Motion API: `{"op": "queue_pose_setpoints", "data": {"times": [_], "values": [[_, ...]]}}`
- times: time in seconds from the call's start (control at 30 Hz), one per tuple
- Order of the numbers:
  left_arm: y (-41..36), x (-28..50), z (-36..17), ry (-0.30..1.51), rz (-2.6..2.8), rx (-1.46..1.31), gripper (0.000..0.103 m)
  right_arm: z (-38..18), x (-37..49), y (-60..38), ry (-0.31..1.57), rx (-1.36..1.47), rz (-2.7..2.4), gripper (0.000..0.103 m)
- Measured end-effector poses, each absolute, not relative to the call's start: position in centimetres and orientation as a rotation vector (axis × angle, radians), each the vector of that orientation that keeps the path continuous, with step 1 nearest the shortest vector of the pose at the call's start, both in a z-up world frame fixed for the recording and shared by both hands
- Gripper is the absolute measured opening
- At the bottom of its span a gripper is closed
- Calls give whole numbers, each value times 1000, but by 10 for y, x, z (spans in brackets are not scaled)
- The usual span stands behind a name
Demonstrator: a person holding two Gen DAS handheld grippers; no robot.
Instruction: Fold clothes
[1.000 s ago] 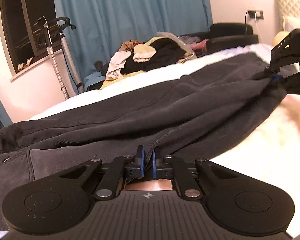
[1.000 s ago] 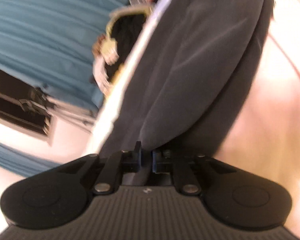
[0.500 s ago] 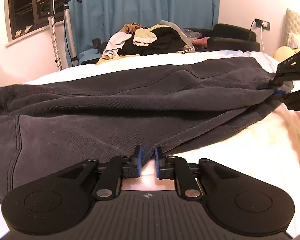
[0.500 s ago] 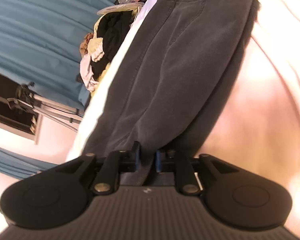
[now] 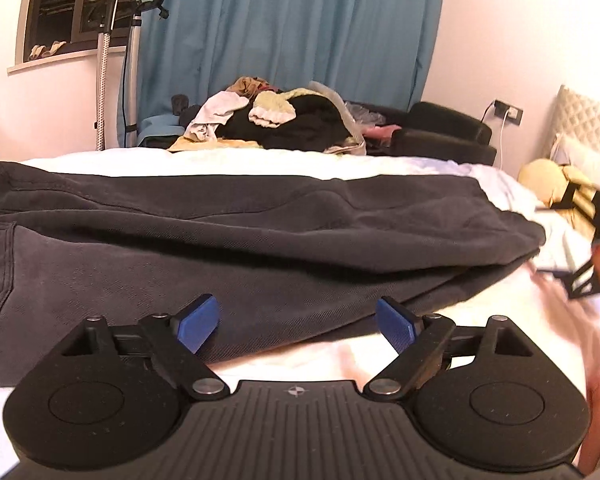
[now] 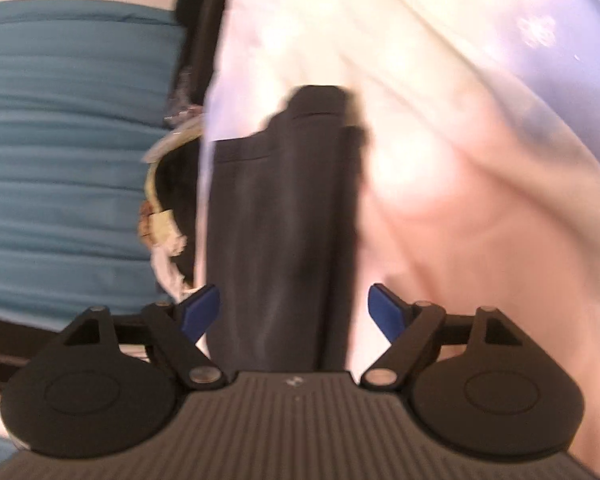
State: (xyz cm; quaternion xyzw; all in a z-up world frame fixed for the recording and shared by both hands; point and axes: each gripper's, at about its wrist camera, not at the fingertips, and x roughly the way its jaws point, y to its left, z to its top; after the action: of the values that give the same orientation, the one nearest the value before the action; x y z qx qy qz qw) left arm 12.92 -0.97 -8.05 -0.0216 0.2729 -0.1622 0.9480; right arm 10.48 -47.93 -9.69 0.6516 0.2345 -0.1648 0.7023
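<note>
The dark grey trousers (image 5: 236, 240) lie folded lengthwise in soft creases on the white bed (image 5: 260, 160), their long axis running along its near edge. Both the left gripper (image 5: 298, 320) and the right gripper (image 6: 292, 308) gripped the cloth a second ago; their jaws have just been opening and now stand wide, the pads clear of the fabric.

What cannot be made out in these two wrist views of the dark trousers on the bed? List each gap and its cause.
- Dark trousers: left wrist view, waist end cut off by the left edge.
- Right gripper: left wrist view, motion-blurred and clipped at the right edge.
- Trouser fabric: right wrist view, blurred; seams unreadable.
- Clothes pile: left wrist view, garments too tangled to tell apart.
</note>
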Motion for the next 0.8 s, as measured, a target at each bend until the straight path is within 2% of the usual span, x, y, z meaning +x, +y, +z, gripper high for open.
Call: {"op": "queue_pose_setpoints", "data": {"times": [0.1,0.27,0.43,0.53,0.67,0.8], "values": [[-11,130,-83,555,-328,-63,89,-115,124,-486,521,1497,-341,85],[-11,131,-83,542,-326,-93,89,-129,151,-503,399,1445,-187,85],[-5,140,-71,475,-308,-122,89,-140,160,-506,395,1376,-190,80],[1,154,-65,428,-250,-134,89,-140,162,-507,323,1374,-179,82],[12,174,-72,405,-109,-130,89,-113,173,-502,229,1176,-57,80],[20,194,-91,507,-44,-81,89,-103,188,-495,241,1095,-73,80]]}}
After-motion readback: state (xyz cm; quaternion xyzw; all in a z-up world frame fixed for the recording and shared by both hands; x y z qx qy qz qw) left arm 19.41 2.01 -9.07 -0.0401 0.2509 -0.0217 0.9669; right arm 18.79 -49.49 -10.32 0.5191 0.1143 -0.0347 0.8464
